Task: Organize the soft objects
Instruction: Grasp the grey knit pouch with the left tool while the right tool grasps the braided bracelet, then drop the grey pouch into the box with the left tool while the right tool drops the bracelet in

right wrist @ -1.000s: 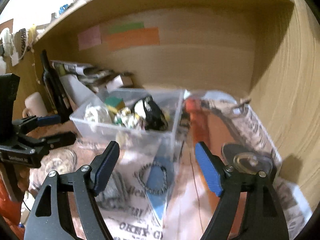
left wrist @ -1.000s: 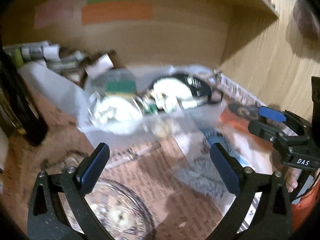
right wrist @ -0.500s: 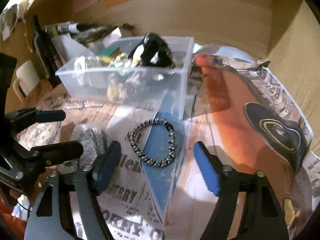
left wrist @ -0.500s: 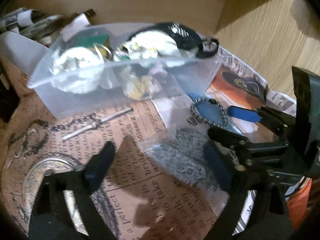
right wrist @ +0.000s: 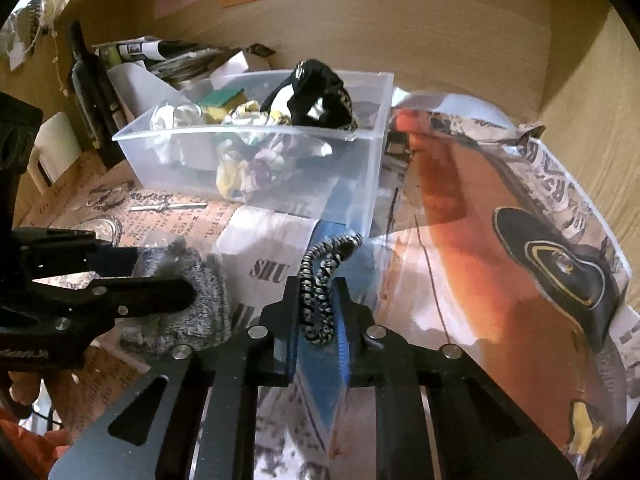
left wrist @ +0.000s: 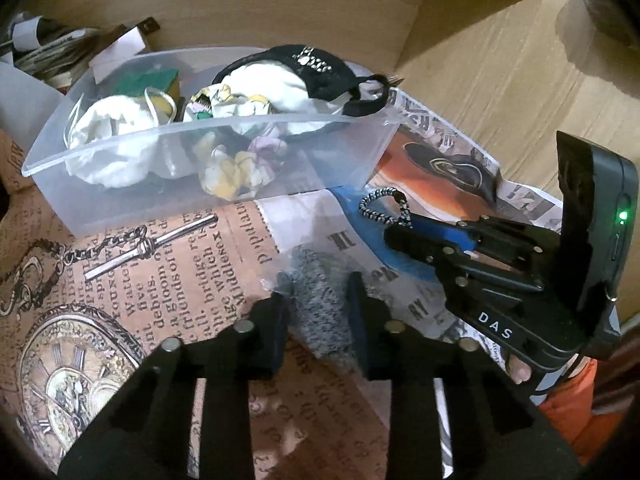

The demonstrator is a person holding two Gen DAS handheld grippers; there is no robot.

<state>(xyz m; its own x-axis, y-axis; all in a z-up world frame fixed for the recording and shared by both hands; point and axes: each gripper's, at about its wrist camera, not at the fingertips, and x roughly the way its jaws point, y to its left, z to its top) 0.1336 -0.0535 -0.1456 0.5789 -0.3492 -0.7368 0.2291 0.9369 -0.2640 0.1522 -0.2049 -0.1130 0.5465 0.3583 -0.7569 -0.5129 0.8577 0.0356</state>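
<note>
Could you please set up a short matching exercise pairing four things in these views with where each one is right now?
Things:
1. grey knitted cloth
2. black-and-white braided cord loop
3. green-and-yellow sponge
4. clear plastic bin

Places:
A. inside the bin
B. between the right gripper fingers
C. on the printed paper, by the wooden back wall
D. between the left gripper fingers

Pairs: 1-D, 2-B, 3-A, 4-C

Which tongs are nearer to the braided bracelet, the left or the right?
Right. The right tongs are shut on the braided bracelet. The left tongs grip the grey knit cloth, beside the bracelet and apart from it.
</note>
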